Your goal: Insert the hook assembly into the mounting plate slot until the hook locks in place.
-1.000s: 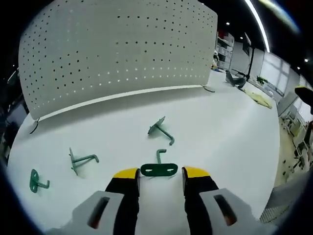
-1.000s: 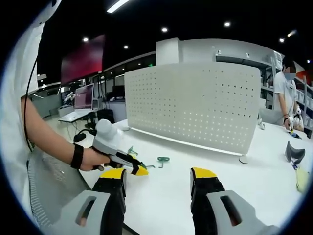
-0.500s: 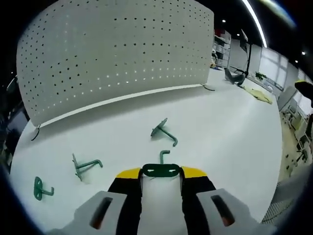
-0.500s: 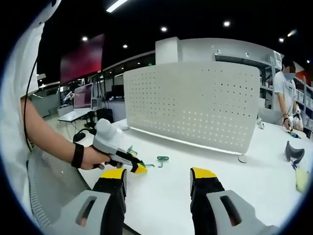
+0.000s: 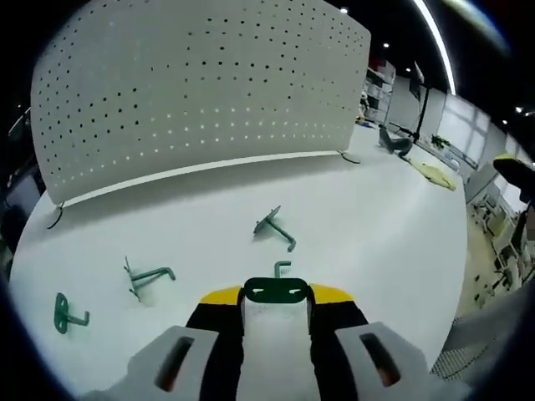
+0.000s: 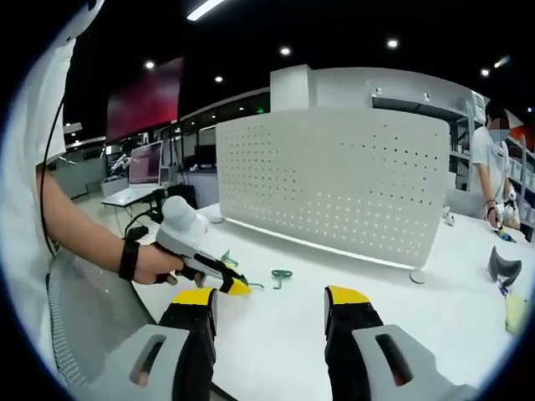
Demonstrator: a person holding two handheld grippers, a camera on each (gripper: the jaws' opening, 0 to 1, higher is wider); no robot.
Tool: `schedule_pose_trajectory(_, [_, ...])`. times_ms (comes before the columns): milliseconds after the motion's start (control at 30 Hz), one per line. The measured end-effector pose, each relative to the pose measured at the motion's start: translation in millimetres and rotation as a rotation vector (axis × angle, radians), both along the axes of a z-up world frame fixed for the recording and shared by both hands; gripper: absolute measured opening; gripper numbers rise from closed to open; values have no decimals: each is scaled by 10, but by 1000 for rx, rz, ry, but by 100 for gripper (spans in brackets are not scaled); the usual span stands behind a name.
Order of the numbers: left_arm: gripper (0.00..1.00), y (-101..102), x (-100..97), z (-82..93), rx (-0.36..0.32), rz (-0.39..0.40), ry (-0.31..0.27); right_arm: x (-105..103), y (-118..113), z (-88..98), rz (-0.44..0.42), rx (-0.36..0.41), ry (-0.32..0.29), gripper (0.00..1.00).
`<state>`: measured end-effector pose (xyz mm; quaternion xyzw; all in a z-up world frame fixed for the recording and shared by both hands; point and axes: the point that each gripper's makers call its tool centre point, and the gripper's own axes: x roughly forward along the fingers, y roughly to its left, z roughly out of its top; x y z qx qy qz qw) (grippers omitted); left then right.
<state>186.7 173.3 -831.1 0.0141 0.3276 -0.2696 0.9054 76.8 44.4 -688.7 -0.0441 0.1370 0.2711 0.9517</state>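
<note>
- The white perforated panel stands upright at the far side of the white table, and it has the same place as one second ago; the small shift of the whole left gripper view comes from the hand, not from the things.
- The left gripper was open one second ago, with its yellow tips on both sides of the green hook plate. Now its jaws are closed on the green hook plate, which sits across them while the hook stem points away toward the panel. I judge that the pick-up is done and the carry to the panel comes next.
- In the right gripper view the left gripper appears low over the table, held by the person's hand, slightly higher than before.
- The right gripper hangs above the table with jaws apart and empty, as in the earlier pictures.
- Three other green hooks lie loose on the table, unmoved: one near the middle, one further left, one at the left edge.
</note>
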Motion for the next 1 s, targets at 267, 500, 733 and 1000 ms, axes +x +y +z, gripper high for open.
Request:
schedule_pose_trajectory(267, [29,19,-44,184,-71,8,6,-26,48,16,15,-3,-6,52])
schedule_pose_trajectory(500, [29,54,-118,353,-136,15,17,-44,98,35,31,-3,-15,51])
schedule_pose_trajectory(733, [29,98,-235,506,-206,18,50,-46,188,63,66,-9,-18,51])
schedule_pose_trajectory(1000, [29,153,-373,643,-238,5,45,-101,315,122,101,2,-16,50])
